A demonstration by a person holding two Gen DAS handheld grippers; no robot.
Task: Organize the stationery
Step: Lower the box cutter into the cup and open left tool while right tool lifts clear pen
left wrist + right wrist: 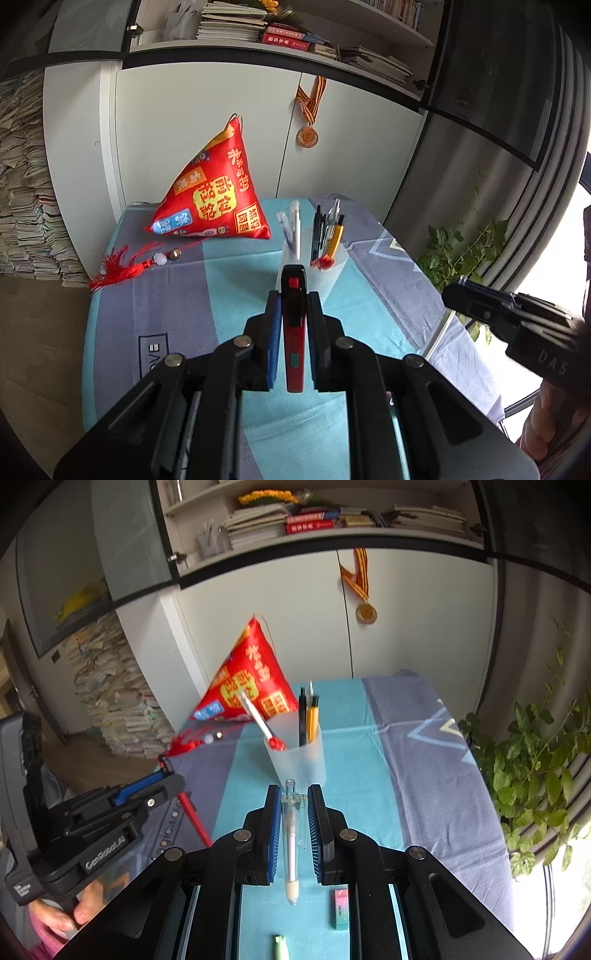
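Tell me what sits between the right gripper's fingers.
In the right wrist view, a clear pen lies lengthwise between the right gripper's blue pads.

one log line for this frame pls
left gripper: shut on red utility knife | right gripper: shut on clear pen | pen cup: ahead, upright | eraser: on table

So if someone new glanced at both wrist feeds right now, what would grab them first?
Probably the big red pyramid-shaped pouch with gold lettering at the back of the table, its red tassel trailing over the cloth. Next, the frosted pen cup mid-table, holding pens. Then the loads: a red utility knife in the left gripper, a clear pen in the right gripper.
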